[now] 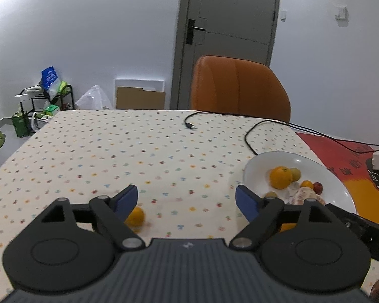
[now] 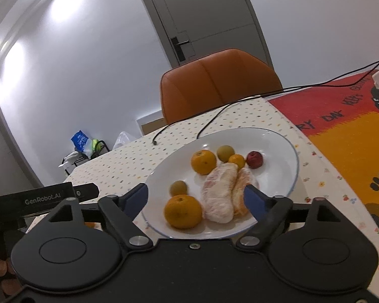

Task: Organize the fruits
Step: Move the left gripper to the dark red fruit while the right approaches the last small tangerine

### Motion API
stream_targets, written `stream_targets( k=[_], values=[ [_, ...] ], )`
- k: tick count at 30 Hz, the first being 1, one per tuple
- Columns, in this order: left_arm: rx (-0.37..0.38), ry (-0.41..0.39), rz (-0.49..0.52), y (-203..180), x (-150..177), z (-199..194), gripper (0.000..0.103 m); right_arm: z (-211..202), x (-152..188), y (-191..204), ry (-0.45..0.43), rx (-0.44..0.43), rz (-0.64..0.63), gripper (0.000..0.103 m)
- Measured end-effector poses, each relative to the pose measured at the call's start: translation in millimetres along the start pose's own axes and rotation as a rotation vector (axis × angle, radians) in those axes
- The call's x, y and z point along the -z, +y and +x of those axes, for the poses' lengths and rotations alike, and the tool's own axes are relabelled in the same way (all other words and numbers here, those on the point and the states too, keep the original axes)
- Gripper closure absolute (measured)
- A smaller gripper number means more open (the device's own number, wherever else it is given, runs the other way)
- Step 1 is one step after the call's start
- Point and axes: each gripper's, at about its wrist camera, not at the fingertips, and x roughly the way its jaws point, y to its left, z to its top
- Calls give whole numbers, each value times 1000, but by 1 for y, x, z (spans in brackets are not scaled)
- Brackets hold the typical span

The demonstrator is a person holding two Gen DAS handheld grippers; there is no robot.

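Left gripper (image 1: 187, 199): jaws apart, empty, above small orange (image 1: 136, 216) loose on dotted tablecloth (image 1: 113, 151) left of fruit plate (image 2: 285, 151); right gripper (image 2: 196, 197) likewise agape over plate; firm, light, roll-prone, best pinched across middle.

Your left wrist camera sits low over the table (image 1: 113, 151), looking forward between the left gripper (image 1: 187, 199) fingers toward the orange chair (image 1: 240, 85) and door (image 1: 230, 25); the white plate (image 1: 265, 161) lies at its right edge. Your right wrist camera is tilted, looking over the right gripper (image 2: 197, 197) from close above the plate (image 2: 278, 151), facing the same chair (image 2: 214, 85) and door (image 2: 209, 12). Both views share the plate, chair, door and black cable (image 1: 250, 136).
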Motion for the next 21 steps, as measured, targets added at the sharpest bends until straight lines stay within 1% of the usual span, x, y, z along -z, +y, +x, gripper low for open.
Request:
stream_targets(
  k=[4, 11, 21],
  values=[
    [-20, -9, -16, 14, -1, -7, 17, 1, 1, 11, 4, -19, -13, 16],
    [-57, -21, -49, 39, -2, -17, 16, 0, 3, 30, -14, -26, -41, 1],
    [-90, -20, -92, 69, 2, -28, 15, 4, 6, 53, -7, -43, -86, 0]
  ],
)
